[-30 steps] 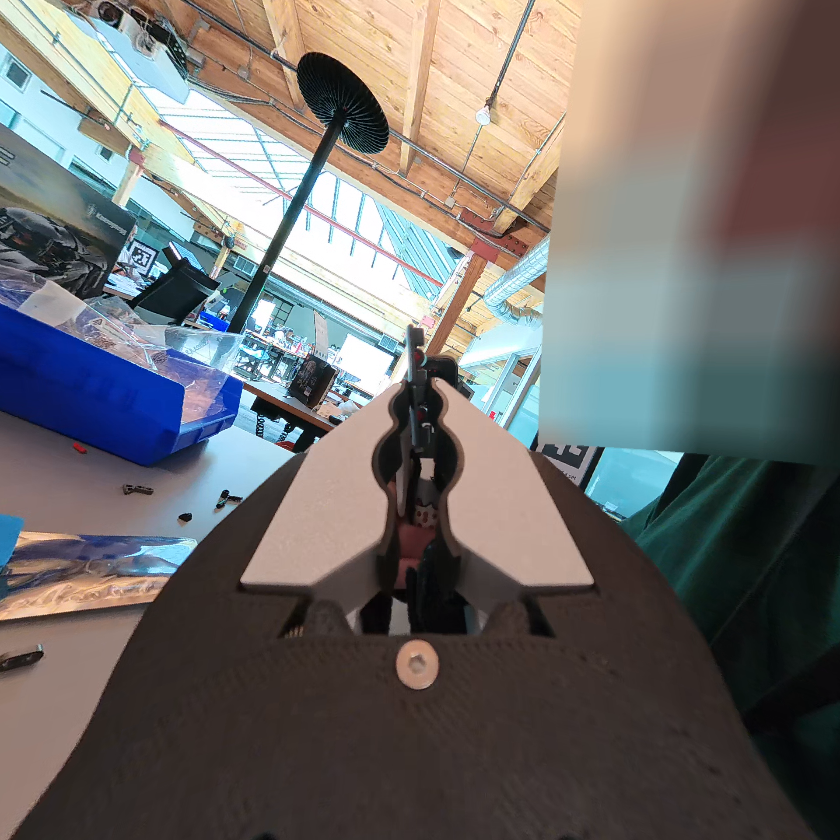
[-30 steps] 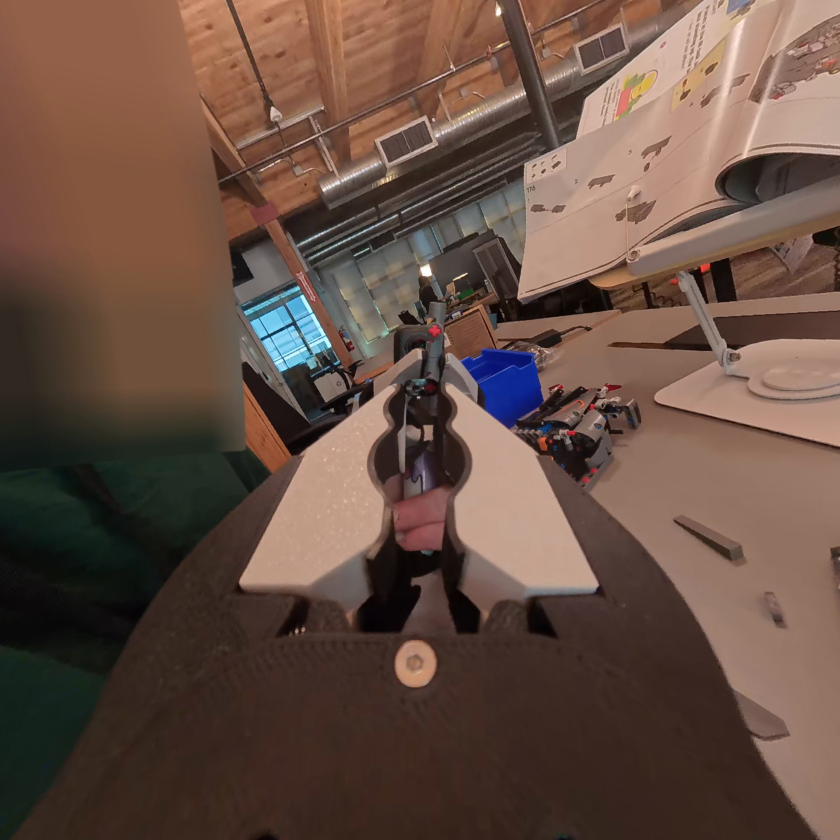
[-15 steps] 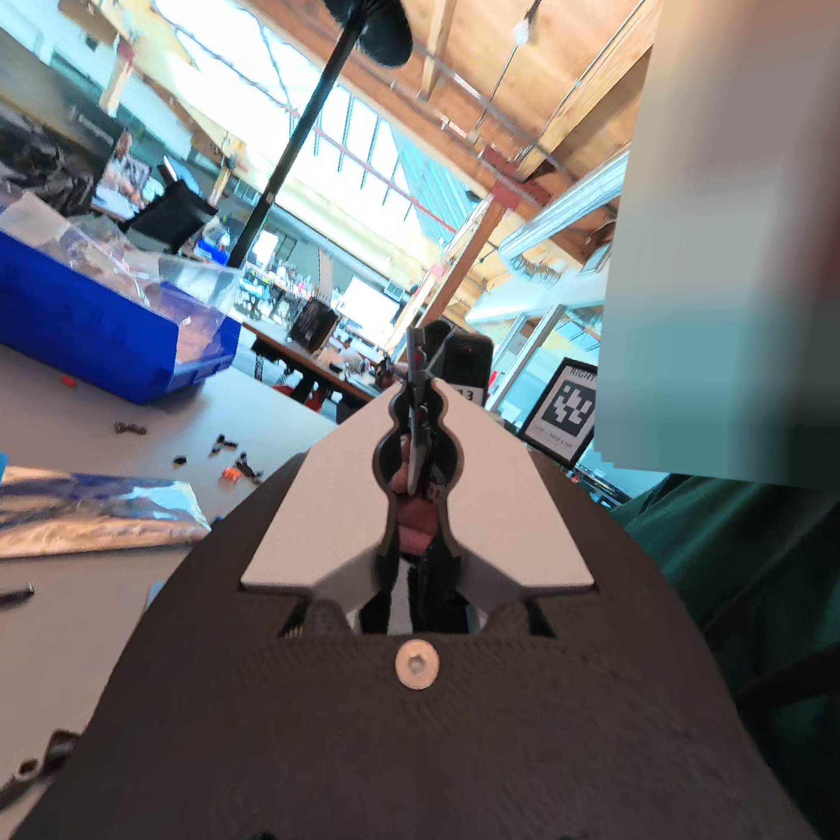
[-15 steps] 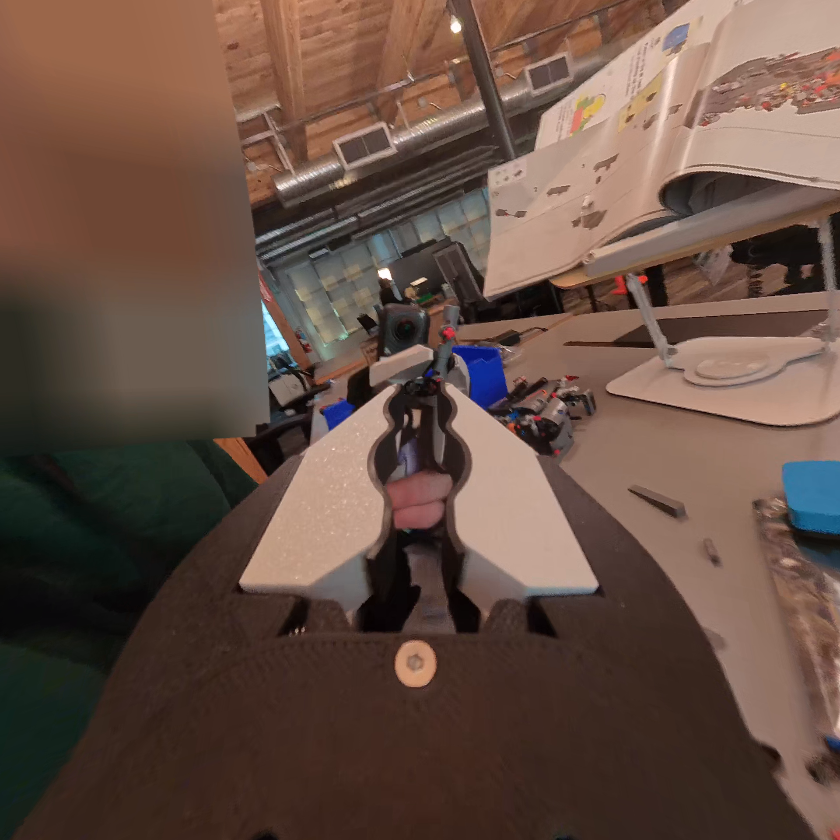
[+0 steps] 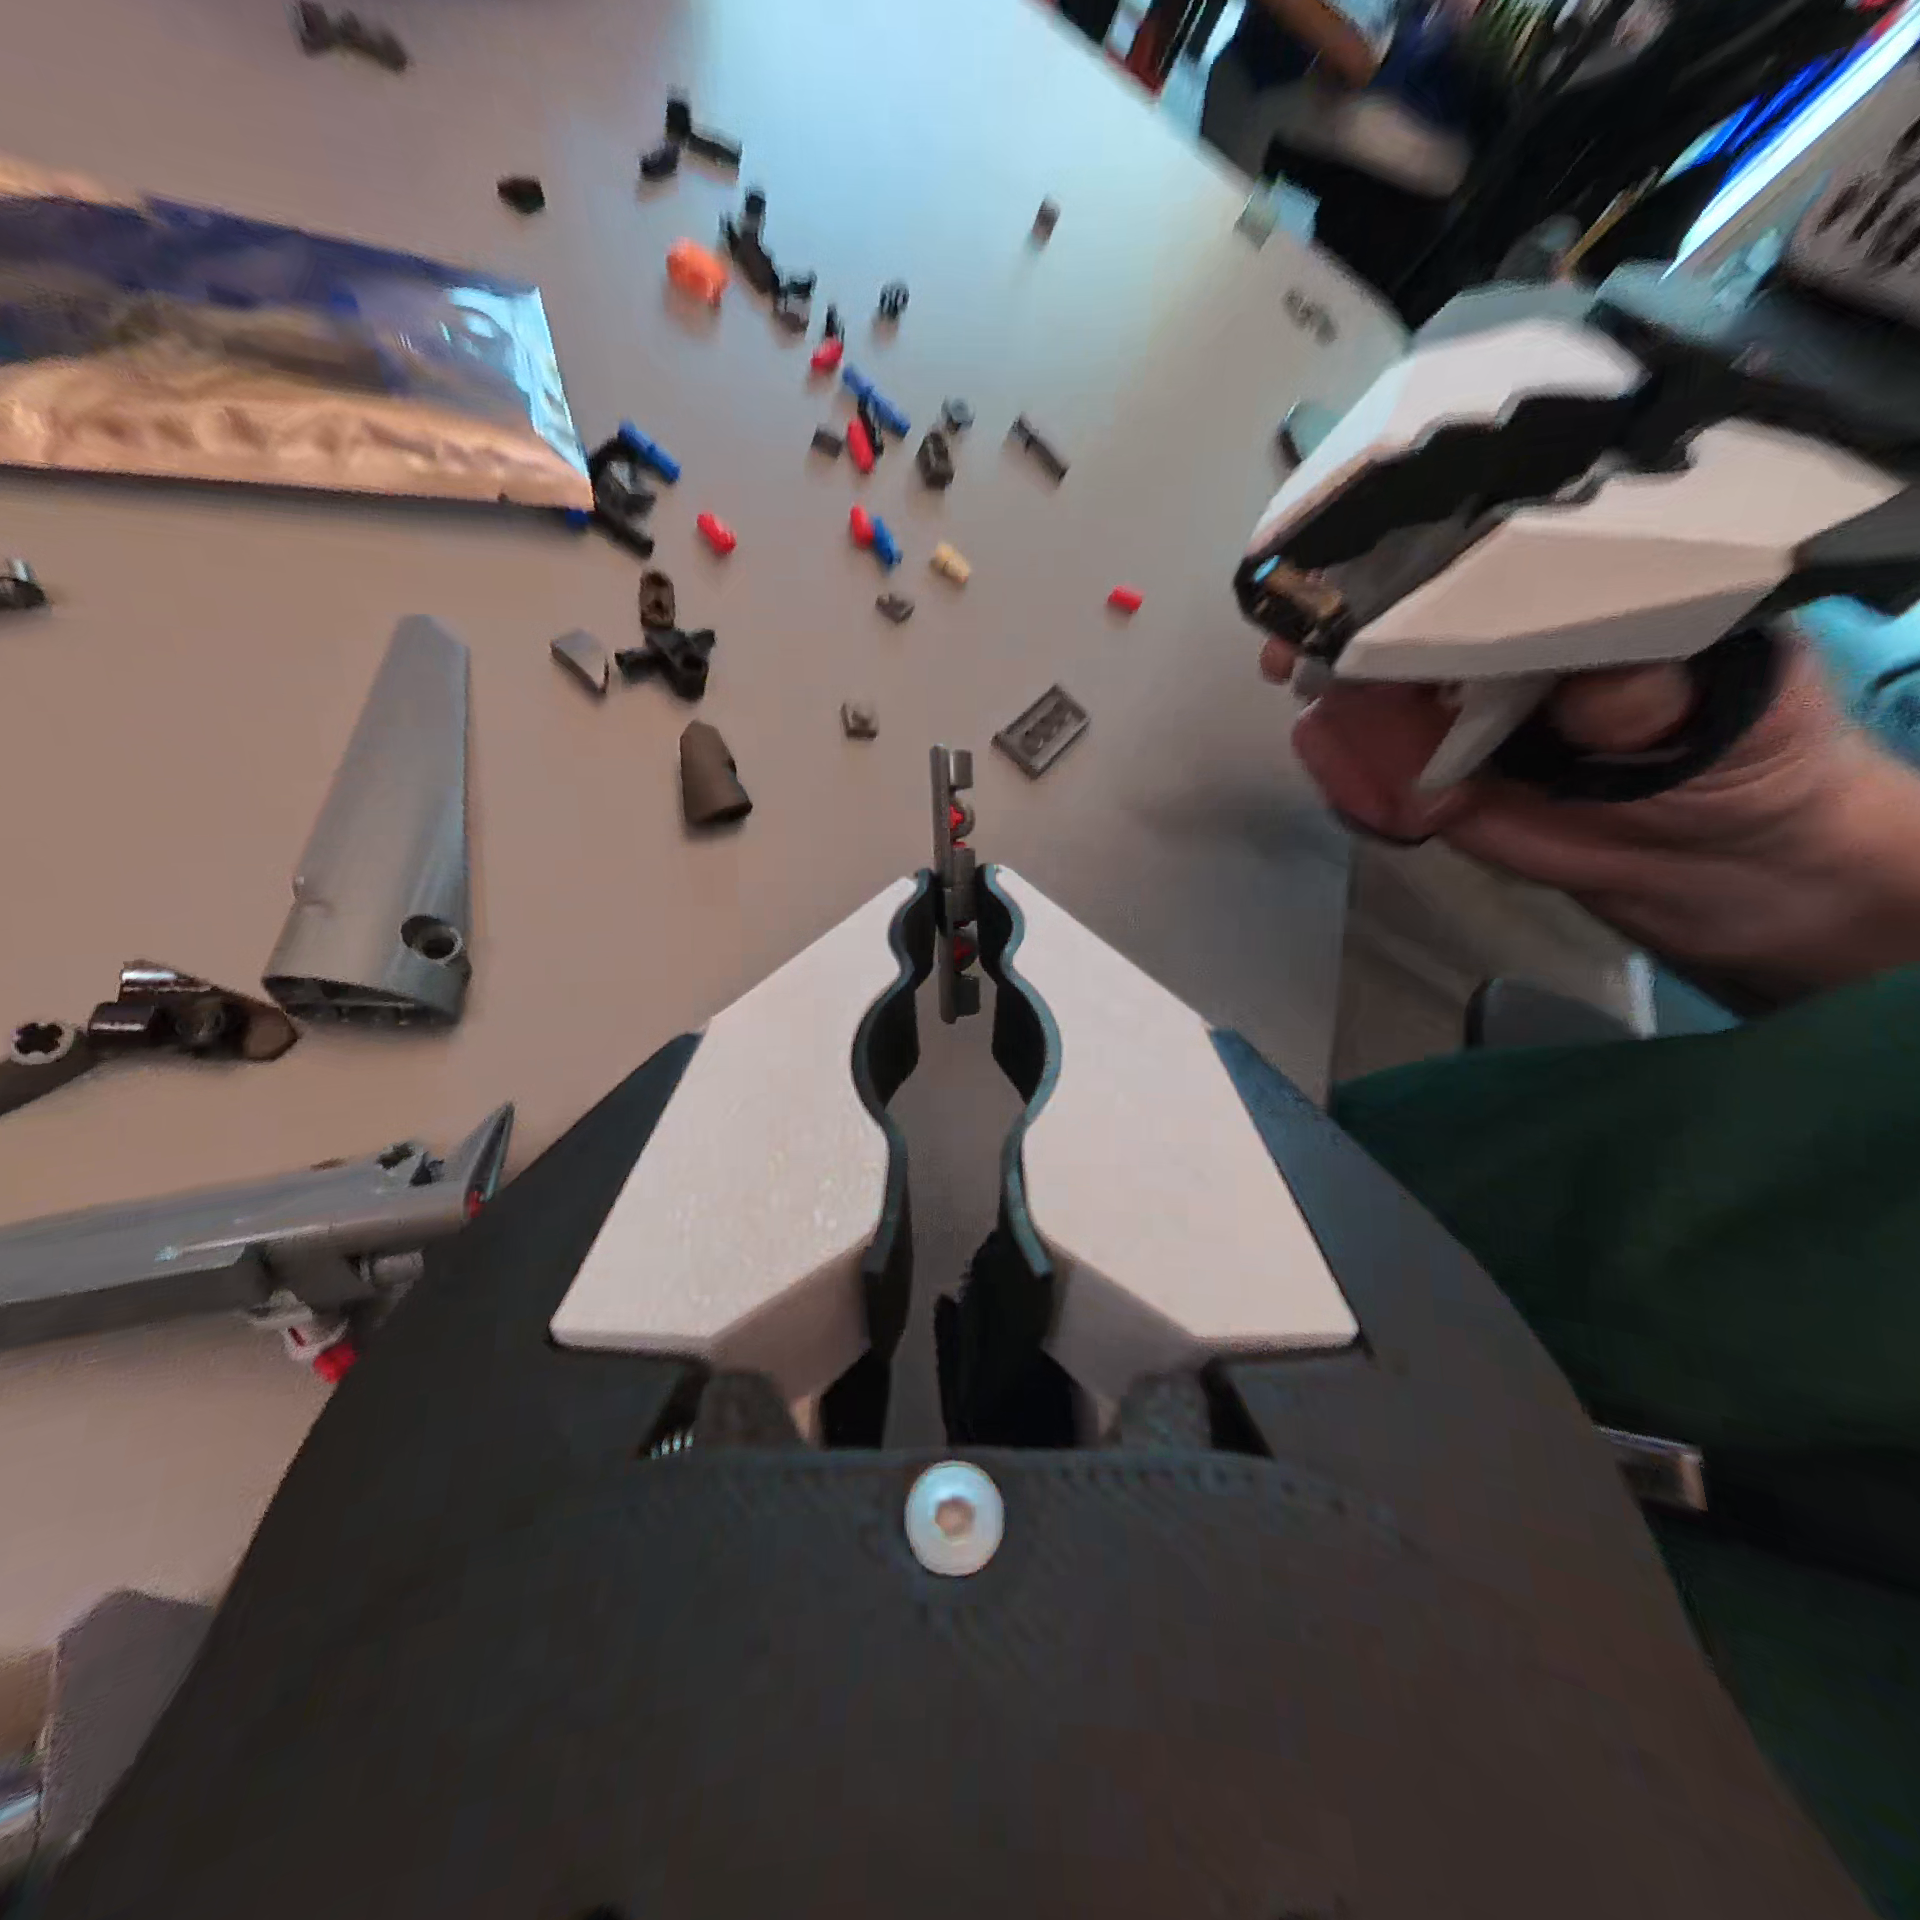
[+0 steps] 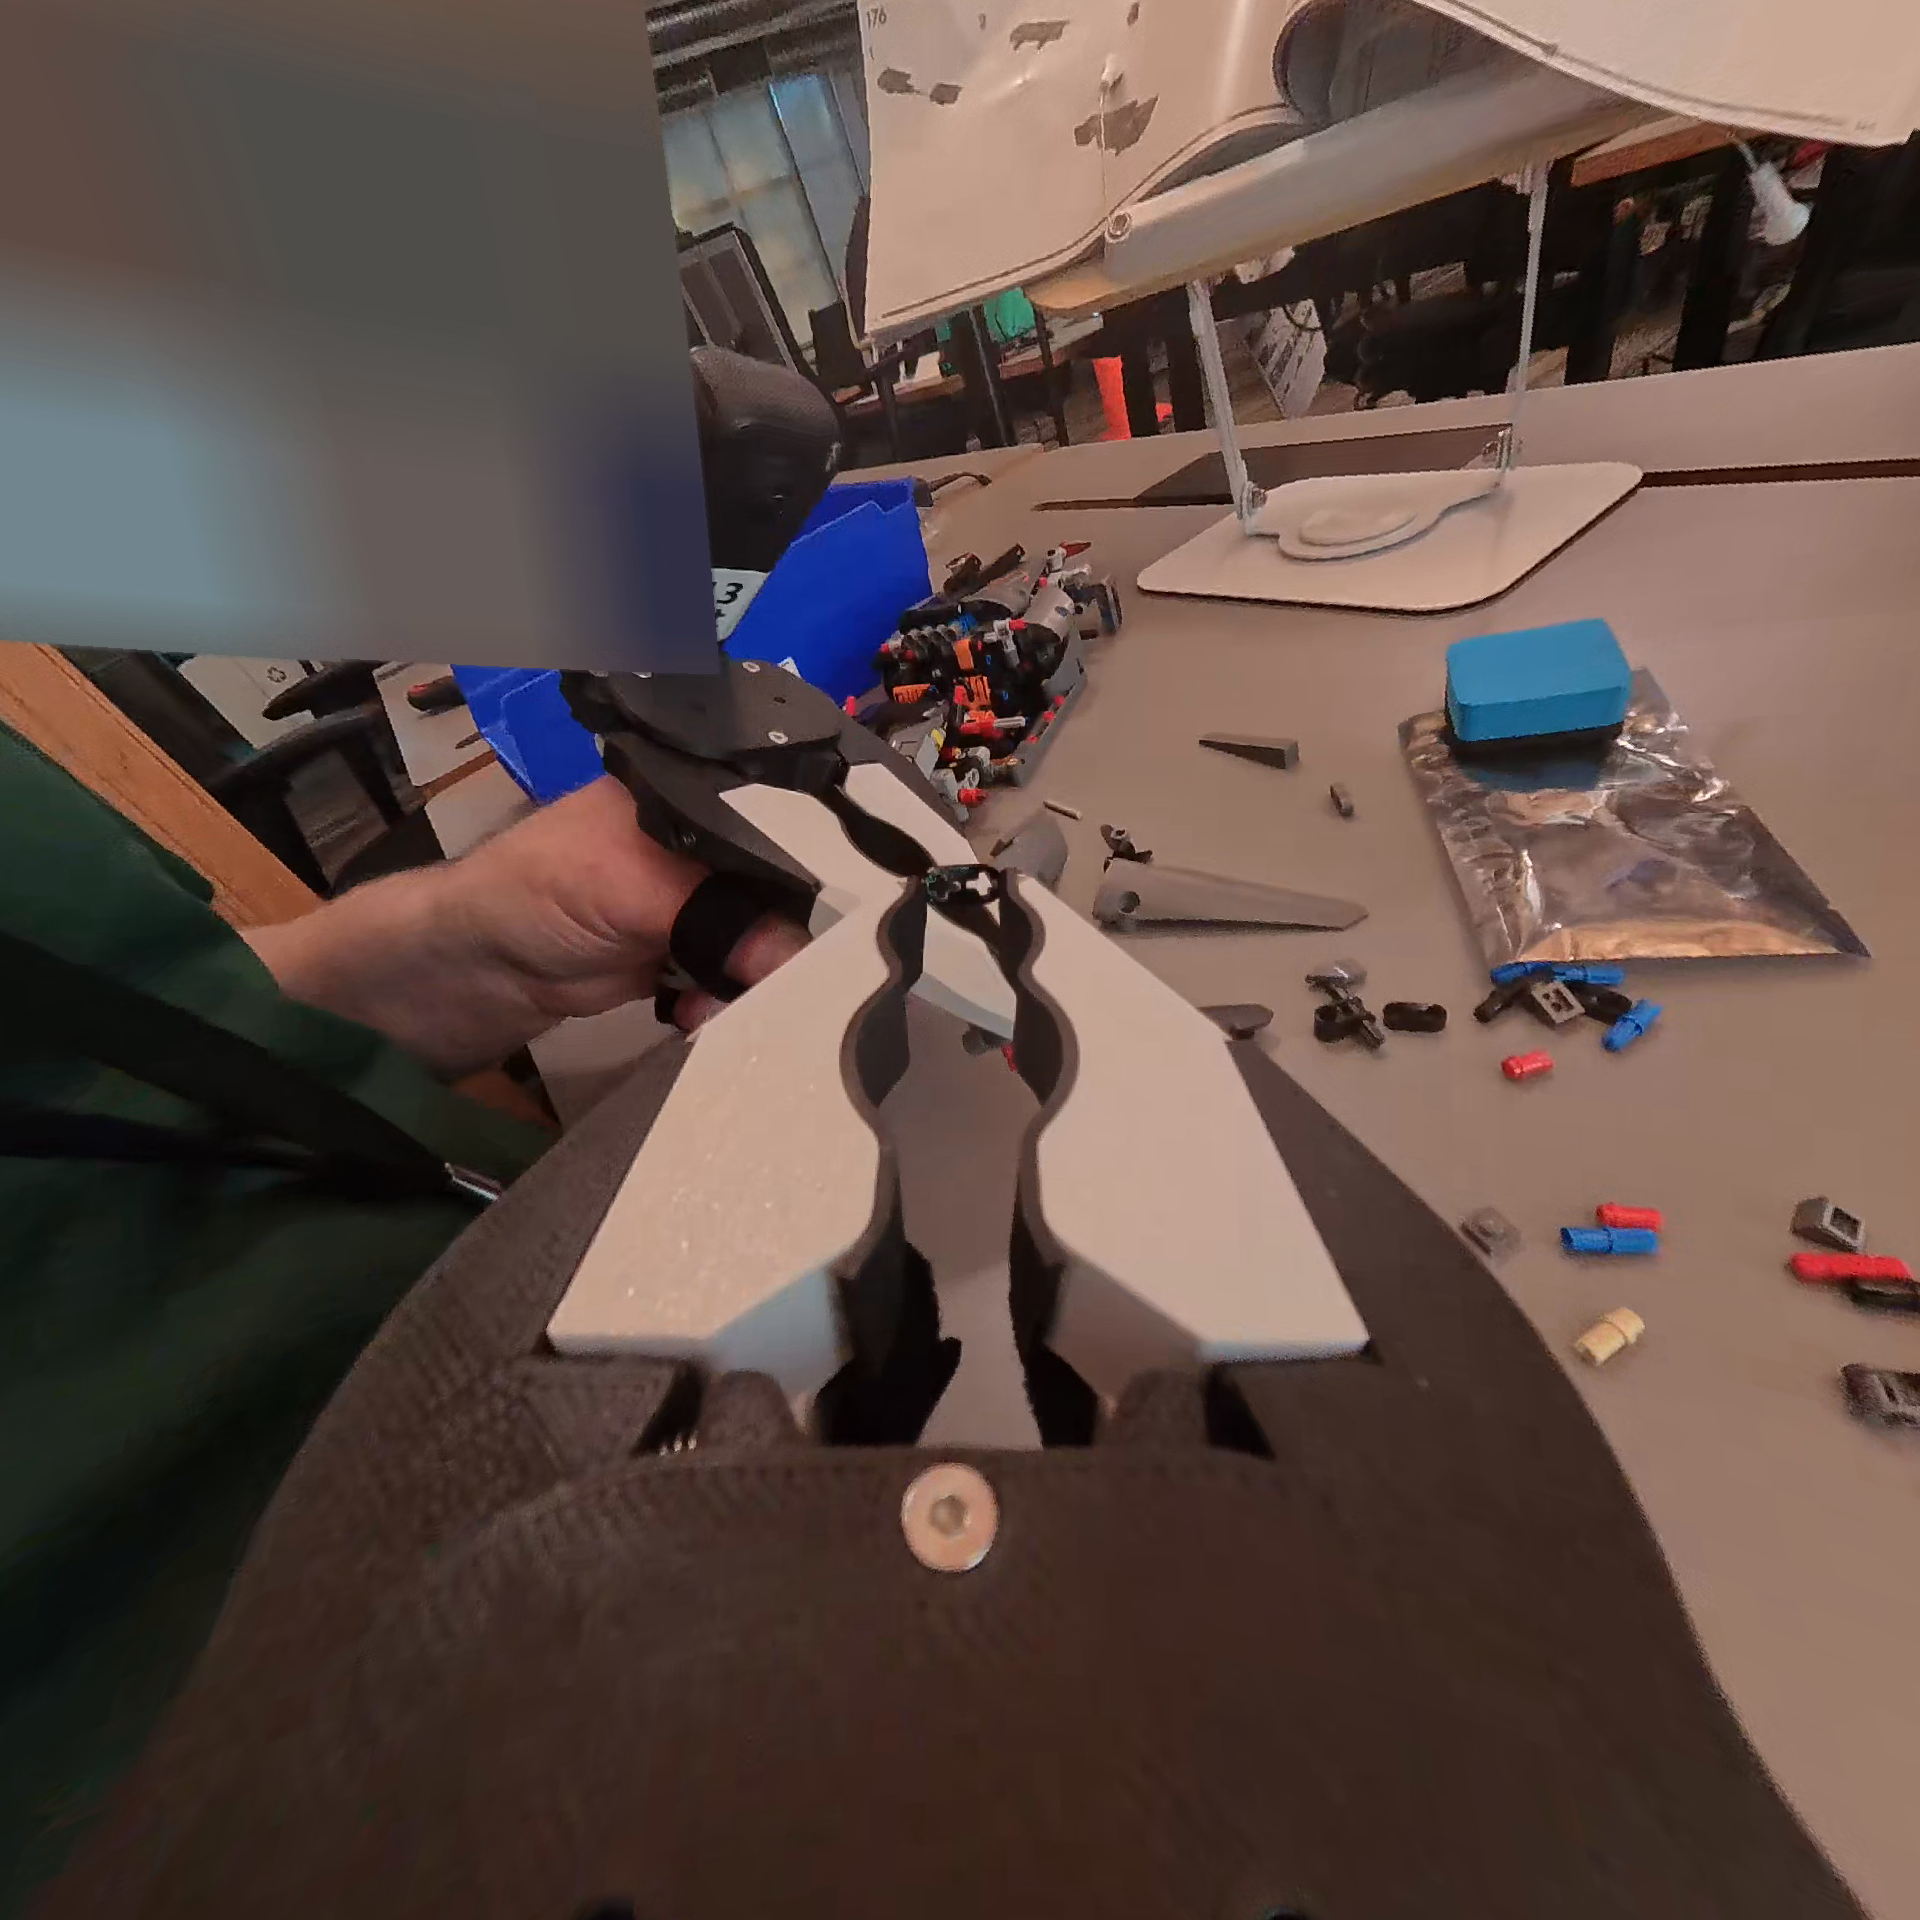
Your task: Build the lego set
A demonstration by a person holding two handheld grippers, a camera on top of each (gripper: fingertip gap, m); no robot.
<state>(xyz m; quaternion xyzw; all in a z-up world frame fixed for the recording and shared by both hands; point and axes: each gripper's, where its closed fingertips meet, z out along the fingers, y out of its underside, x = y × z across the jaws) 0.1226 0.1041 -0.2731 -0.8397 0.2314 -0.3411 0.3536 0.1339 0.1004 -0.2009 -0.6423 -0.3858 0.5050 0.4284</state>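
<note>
My left gripper (image 5: 951, 883) is shut on a thin grey lego beam with red pins (image 5: 951, 805), which sticks out past the fingertips above the table. My right gripper (image 6: 961, 891) is shut on a small black lego connector (image 6: 964, 885) at its tips. The right gripper also shows in the left wrist view (image 5: 1299, 613), up and to the right, apart from the beam. The left gripper shows in the right wrist view (image 6: 883, 831), held in a hand, its tips just behind my right gripper's tips. The grey beam is hidden there.
On the grey table (image 6: 1714, 1122) lie many loose red, blue and black pieces (image 5: 862, 447), a grey wing panel (image 5: 384, 831), a foil bag (image 6: 1621, 842) with a blue block (image 6: 1532, 681), a partly built model (image 6: 987, 675), a blue bin (image 6: 831, 592) and a book stand (image 6: 1382, 530). Tip to tip, the grippers are about 7 cm apart.
Both grippers have swung down from pointing up at the ceiling to pointing at the table. They have come apart: the left keeps the grey beam, the right holds only the black connector.
</note>
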